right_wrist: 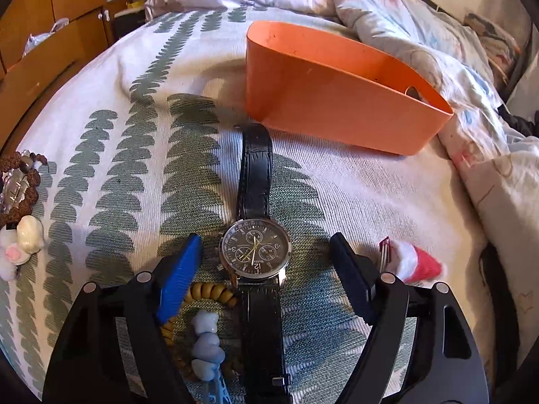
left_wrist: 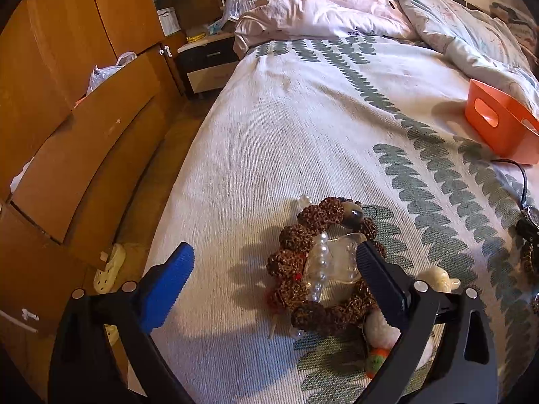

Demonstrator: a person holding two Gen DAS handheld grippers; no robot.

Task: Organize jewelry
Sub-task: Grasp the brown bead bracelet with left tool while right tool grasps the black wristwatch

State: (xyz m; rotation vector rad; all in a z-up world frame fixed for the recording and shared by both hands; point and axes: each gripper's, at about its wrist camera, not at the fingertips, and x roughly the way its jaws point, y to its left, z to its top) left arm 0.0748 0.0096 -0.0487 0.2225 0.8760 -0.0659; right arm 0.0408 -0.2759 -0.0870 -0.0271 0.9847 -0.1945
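A brown seed-bead bracelet (left_wrist: 303,262) lies on the bed with a pearl strand (left_wrist: 321,269) and a clear piece (left_wrist: 342,262) across it. My left gripper (left_wrist: 274,262) is open over it, its right finger inside the ring. A black-strap wristwatch (right_wrist: 256,252) lies flat between the open fingers of my right gripper (right_wrist: 266,252). An orange bin (right_wrist: 330,94) stands just beyond the watch; it also shows in the left wrist view (left_wrist: 498,121). A tan bead bracelet (right_wrist: 209,293) and a blue charm (right_wrist: 205,346) lie under my right gripper.
A red and white Santa-hat clip (right_wrist: 417,262) lies right of the watch. White plush charms (right_wrist: 20,242) and a cream shell charm (left_wrist: 438,277) lie by the brown bracelet. A rumpled duvet (left_wrist: 337,10) covers the far bed. Wooden wardrobes (left_wrist: 67,101) stand left.
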